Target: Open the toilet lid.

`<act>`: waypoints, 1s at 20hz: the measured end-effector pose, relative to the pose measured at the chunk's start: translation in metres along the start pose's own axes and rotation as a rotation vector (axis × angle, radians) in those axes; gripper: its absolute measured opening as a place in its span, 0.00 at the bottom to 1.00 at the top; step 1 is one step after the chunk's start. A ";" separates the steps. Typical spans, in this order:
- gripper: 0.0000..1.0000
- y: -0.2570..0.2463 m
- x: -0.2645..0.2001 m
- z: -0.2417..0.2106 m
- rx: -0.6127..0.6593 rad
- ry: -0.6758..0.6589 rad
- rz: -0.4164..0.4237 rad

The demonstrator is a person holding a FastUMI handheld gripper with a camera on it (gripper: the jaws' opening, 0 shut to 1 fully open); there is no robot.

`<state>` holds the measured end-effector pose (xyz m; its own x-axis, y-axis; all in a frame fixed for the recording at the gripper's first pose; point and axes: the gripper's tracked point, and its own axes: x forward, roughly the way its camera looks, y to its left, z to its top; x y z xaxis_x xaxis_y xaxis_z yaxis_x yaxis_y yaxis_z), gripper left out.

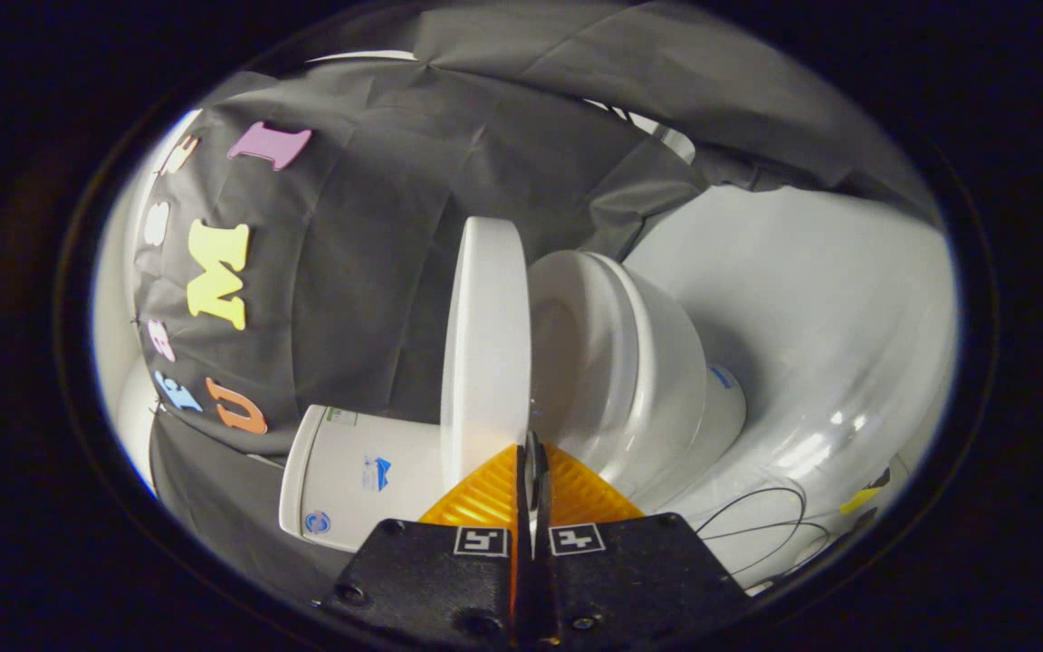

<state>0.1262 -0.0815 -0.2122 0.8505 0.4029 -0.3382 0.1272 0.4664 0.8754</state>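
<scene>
With jaws closed together, gripper (532,450) beside one raised toilet lid (485,340).

I see a glossy white floor (811,299), tilted in my view and catching bright glare. The white ceramic toilet (657,380) stands directly on it. Thin black cables (757,518) loop across the floor just beside its base, with a small yellow scrap (861,498) beyond them.

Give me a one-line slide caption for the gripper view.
Gripper closed at the raised toilet lid, lifted off the seat toward the tank.
</scene>
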 end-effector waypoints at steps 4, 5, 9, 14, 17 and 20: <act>0.04 0.014 -0.002 0.000 -0.012 -0.016 -0.007; 0.04 0.016 -0.003 0.000 -0.020 -0.019 -0.010; 0.04 0.027 -0.006 0.000 -0.050 -0.029 -0.019; 0.04 0.049 -0.011 -0.001 -0.084 -0.045 -0.012; 0.04 0.066 -0.016 -0.003 -0.113 -0.056 -0.006; 0.04 0.081 -0.020 -0.007 -0.139 -0.066 -0.007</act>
<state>0.1165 -0.0462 -0.1368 0.8823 0.3487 -0.3163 0.0648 0.5756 0.8152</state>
